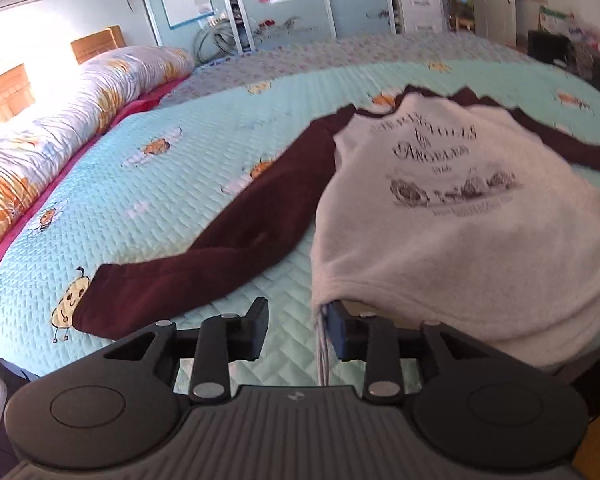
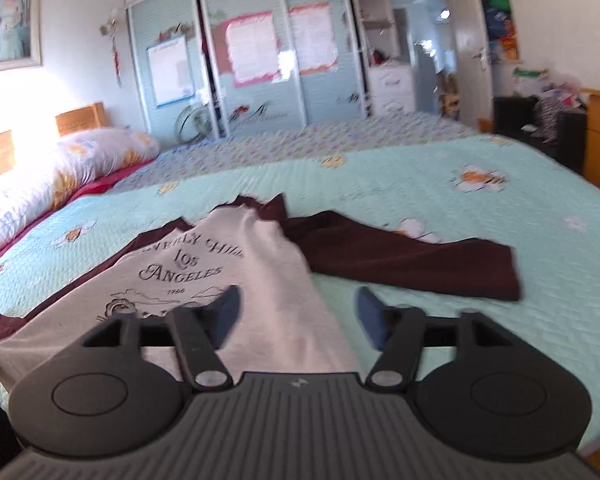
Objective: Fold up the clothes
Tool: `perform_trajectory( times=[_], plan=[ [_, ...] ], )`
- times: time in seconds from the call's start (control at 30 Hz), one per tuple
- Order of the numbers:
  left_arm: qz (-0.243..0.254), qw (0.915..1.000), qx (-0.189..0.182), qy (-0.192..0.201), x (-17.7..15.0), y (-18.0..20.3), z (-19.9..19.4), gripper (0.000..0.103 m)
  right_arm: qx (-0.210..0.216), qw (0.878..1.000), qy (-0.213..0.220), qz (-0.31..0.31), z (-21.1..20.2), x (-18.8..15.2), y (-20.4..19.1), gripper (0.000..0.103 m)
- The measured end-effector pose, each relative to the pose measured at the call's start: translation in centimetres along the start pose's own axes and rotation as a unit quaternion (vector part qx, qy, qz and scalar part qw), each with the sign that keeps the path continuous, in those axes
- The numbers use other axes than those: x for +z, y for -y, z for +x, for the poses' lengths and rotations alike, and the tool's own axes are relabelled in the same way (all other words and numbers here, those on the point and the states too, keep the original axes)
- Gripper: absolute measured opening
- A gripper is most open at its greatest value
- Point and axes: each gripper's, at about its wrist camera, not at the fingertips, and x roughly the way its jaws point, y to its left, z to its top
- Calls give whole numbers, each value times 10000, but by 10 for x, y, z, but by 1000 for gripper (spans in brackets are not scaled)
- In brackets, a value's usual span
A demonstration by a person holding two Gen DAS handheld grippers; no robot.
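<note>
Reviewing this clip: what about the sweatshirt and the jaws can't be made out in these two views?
- Sweatshirt hem: both views, hidden behind each gripper's body.
- Left gripper: jaws apart, but the hem drapes over one jaw, so contact is unclear.
- Small print under the graphic: left wrist view, blurred.
- Left sleeve cuff: right wrist view, cut off at the frame edge.
- Right gripper: open; touching the cloth or not, unclear.

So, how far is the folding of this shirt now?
Early stage. Done: the shirt lies face up on the bed, print visible, both maroon sleeves spread out. In hand: the left gripper and right gripper sit at the hem corners, jaws open, nothing gripped yet. Left: every fold; none shows.
</note>
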Motion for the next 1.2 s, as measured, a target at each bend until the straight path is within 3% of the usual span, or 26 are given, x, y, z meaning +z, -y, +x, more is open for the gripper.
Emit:
perform_trajectory(
  times=[0.1, 0.17, 0.33, 0.4, 0.5, 0.6, 0.63, 0.77, 0.93, 0.97, 1.03, 1.1, 1.13, 1.2],
  plan=[
    [116, 9998, 31, 156, 5, 3, -6, 38, -22, 9982, -566, 181, 38, 0, 8, 77],
    [190, 9997, 19, 160, 3, 3, -8, 38, 24, 9928, -985, 688, 55, -5, 23, 77],
    [397, 9991, 31, -112, -10, 0, -1, 38, 137, 9832, -1039, 1493, 36, -21, 50, 77],
    [416, 9989, 103, -167, -16, -5, -1, 41, 424, 9740, -1029, 1975, 25, -27, 61, 77],
    [39, 9992, 265, -294, -17, -20, 3, 41, 892, 9527, -1002, 2728, 8, -36, 78, 77],
    [-270, 9987, 232, -351, -16, -30, 4, 40, 1393, 9080, -1214, 3761, 18, -50, 90, 77],
    [-251, 9990, 219, -308, -15, -29, 2, 40, 1527, 8916, -1283, 4065, 22, -56, 94, 77],
    [99, 9997, 136, -191, -13, -14, -1, 41, 1454, 8755, -1468, 4369, 42, -71, 91, 77],
    [604, 9979, -63, -217, -13, 8, 2, 41, 1638, 8256, -1182, 5269, 68, -88, 105, 77],
    [727, 9970, -121, -232, -14, 13, 3, 41, 1687, 8213, -1154, 5326, 72, -88, 105, 76],
    [1043, 9940, -144, -297, -17, 25, 9, 41, 1794, 8152, -1112, 5394, 80, -85, 104, 70],
    [1365, 9899, -57, -382, -21, 37, 17, 41, 1764, 8188, -1162, 5338, 88, -83, 101, 60],
    [1488, 9880, -43, -413, -23, 41, 20, 41, 1724, 8194, -1175, 5339, 89, -84, 100, 48],
    [1651, 9851, -108, -475, -26, 48, 22, 41, 1634, 8199, -1191, 5356, 92, -87, 101, 38]
  ],
)
